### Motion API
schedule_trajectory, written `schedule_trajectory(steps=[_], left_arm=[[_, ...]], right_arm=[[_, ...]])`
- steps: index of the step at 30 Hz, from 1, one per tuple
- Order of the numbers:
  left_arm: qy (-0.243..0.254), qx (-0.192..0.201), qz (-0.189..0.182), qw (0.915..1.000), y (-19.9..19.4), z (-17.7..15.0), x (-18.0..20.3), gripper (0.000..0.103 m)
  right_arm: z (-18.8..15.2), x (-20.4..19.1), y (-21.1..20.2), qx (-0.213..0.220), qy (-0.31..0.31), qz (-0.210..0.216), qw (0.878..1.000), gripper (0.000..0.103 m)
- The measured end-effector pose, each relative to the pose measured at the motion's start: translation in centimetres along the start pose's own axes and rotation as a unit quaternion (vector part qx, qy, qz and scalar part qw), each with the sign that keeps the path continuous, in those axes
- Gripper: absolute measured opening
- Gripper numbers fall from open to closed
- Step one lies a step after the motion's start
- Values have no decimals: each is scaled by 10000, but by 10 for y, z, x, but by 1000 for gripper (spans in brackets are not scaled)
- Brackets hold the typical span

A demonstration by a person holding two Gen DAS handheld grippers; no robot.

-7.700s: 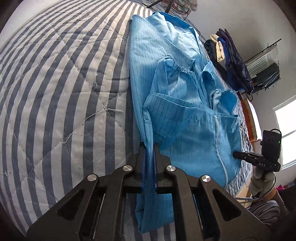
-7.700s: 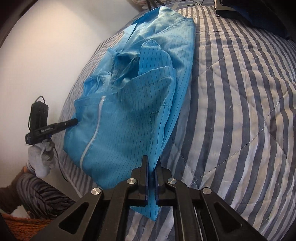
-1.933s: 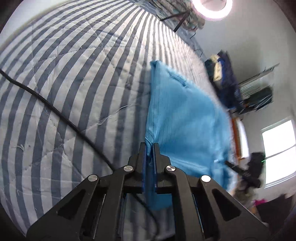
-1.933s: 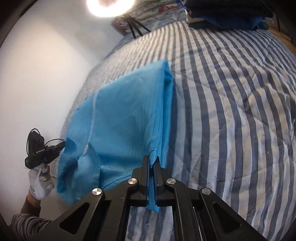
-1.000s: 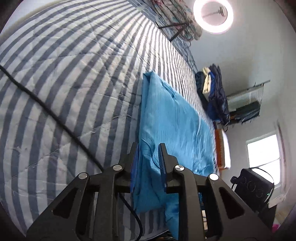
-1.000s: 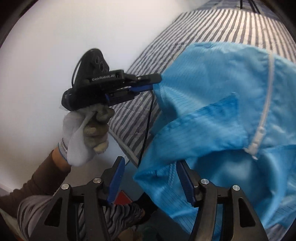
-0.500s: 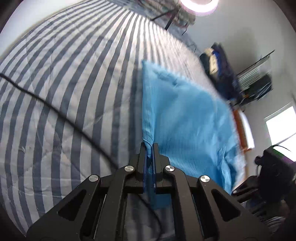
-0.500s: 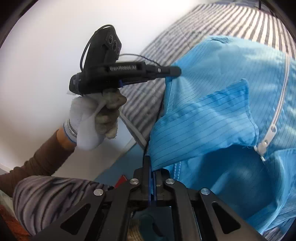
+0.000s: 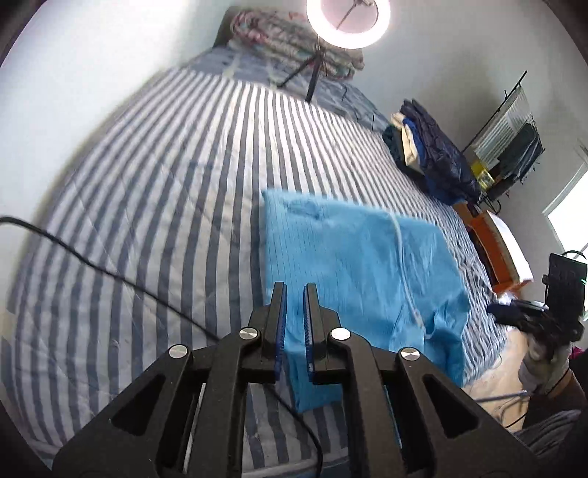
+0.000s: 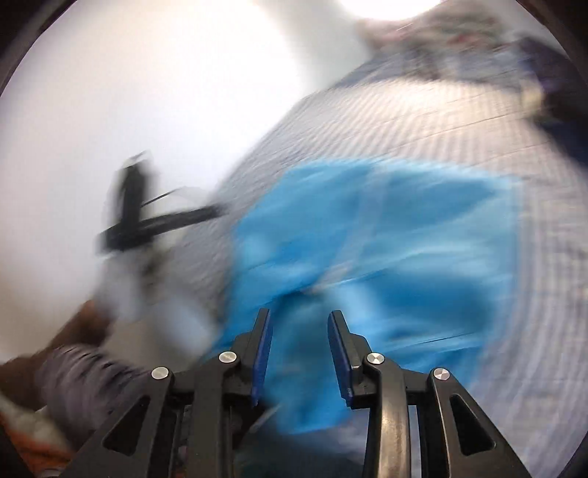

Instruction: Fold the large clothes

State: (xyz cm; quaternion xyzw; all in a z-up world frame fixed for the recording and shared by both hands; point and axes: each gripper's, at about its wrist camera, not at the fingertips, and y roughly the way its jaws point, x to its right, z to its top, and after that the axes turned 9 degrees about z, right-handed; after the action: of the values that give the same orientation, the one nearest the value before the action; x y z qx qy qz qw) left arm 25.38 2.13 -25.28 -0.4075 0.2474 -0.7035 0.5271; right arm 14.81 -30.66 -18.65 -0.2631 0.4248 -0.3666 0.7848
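A folded light-blue garment with a white zipper lies flat on the striped quilt, its near edge drooping over the bed's front. My left gripper hovers over the garment's near left corner. Its jaws are opening, a narrow gap shows between them, and no cloth is pinched. The right wrist view is smeared by motion. In it my right gripper is opening above the garment, its pads apart and pressing on nothing. The left gripper shows there as a dark blur, held by a gloved hand.
A black cable crosses the quilt to the left. A ring light on a tripod and rolled bedding stand at the bed's head. Dark clothes are piled on the bed's far right side, and a clothes rack stands beyond it.
Half a second ago both grippers were shut on the garment's near edge. Both have let go and lifted away, and the garment now rests on the bed. The right view swung fast.
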Motion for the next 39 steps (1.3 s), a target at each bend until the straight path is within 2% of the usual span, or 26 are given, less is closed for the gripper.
schedule_trajectory(steps=[3, 5, 7, 10, 14, 17, 19, 21, 24, 27, 29, 32, 35, 39], left_arm=[[-129, 124, -144, 9997, -2, 11, 5, 5], [-138, 41, -261, 9996, 8, 16, 9, 5], [-59, -59, -262, 9996, 21, 18, 16, 5], [111, -237, -107, 9996, 45, 11, 21, 5], [151, -670, 108, 9976, 80, -11, 15, 5], [145, -807, 101, 9966, 88, -20, 8, 5], [94, -709, 78, 9974, 77, -13, 6, 5], [34, -536, -57, 9985, 64, 0, 7, 5], [197, -269, -73, 9994, 55, 30, 24, 5], [377, -32, -98, 9992, 57, 56, 45, 5], [694, 10, -94, 9975, 67, 71, 64, 5], [957, -98, -124, 9953, 85, 78, 83, 5], [1080, -263, -93, 9938, 112, 81, 100, 5], [1276, -496, 68, 9906, 144, 76, 110, 5]], right_arm=[[16, 32, 4, 307, 432, -333, 9980, 32], [24, 39, 14, 390, 383, -493, 9973, 32], [26, 41, 29, 279, 189, -942, 9950, 32], [13, 58, 34, 34, 336, -1057, 9938, 32], [-16, 55, 51, -332, 338, -1207, 9916, 30], [-26, 53, 51, -515, 61, -1311, 9900, 30], [-17, 46, 39, -502, 1, -1224, 9912, 30], [-4, 37, 24, -299, -96, -1030, 9942, 30], [29, 21, 7, 133, -573, -982, 9934, 33], [64, 15, 12, 550, -865, -1044, 9892, 37], [82, 18, 26, 518, -882, -1063, 9891, 36], [106, 24, 59, 220, -915, -984, 9907, 26], [112, 29, 86, 16, -1057, -1054, 9888, 21], [115, 44, 118, -221, -972, -1048, 9895, 21]])
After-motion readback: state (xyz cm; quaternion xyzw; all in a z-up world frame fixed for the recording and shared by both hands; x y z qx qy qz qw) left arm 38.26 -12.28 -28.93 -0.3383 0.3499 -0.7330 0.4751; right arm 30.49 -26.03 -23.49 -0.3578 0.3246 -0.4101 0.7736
